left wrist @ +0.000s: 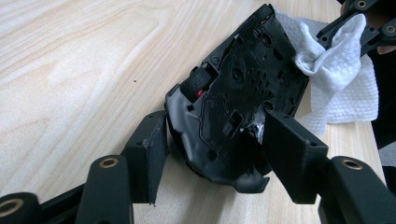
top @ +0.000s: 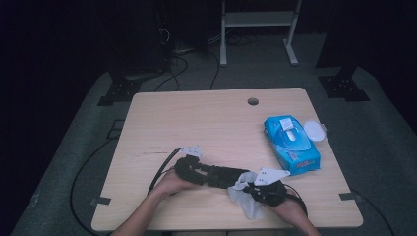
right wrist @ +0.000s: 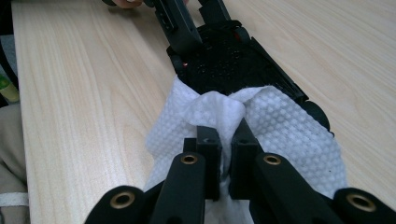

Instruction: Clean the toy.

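Black jaws of the left gripper [left wrist: 212, 158] clamp one end of a black plastic device [left wrist: 238, 93], underside up, its long axis running across the wooden table [top: 206, 123] toward the right gripper [right wrist: 226, 144], which pinches a white textured wipe [right wrist: 280, 126] against its far end. Well apart, a blue wipes packet [top: 291, 143] lies with lid open.
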`<action>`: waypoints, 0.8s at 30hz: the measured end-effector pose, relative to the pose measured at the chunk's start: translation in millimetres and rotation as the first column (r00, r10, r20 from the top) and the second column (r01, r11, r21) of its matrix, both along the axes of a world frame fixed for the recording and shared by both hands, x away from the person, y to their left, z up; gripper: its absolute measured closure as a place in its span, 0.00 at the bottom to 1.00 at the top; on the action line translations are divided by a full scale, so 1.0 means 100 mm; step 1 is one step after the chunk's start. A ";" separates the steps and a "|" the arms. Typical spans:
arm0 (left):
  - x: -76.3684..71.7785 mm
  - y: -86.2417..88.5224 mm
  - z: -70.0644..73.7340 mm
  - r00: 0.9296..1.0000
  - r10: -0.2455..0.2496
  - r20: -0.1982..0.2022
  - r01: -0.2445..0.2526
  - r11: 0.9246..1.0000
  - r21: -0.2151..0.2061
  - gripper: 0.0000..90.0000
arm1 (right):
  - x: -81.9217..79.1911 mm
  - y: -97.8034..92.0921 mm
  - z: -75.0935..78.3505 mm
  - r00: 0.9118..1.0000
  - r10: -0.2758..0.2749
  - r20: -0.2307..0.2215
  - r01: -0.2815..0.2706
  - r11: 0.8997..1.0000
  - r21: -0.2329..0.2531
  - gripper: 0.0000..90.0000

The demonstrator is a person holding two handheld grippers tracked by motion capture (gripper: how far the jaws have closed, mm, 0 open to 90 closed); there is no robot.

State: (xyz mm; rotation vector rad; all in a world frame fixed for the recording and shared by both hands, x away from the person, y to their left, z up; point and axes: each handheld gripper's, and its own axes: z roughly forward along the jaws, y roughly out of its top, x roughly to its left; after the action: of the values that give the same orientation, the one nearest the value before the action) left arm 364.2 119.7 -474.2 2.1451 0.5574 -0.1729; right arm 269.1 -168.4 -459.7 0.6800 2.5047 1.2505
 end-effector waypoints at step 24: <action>0.12 -0.18 -0.01 0.997 0.012 -0.074 -0.012 1.000 0.001 0.30 | 0.03 -0.09 0.08 0.992 -0.111 -0.061 0.109 0.993 -0.032 0.95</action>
State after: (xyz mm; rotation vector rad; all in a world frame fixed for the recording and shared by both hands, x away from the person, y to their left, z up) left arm 376.0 101.6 -474.8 2.1422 0.6128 -0.2458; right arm 272.5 -177.8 -451.5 0.8511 2.4919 1.1699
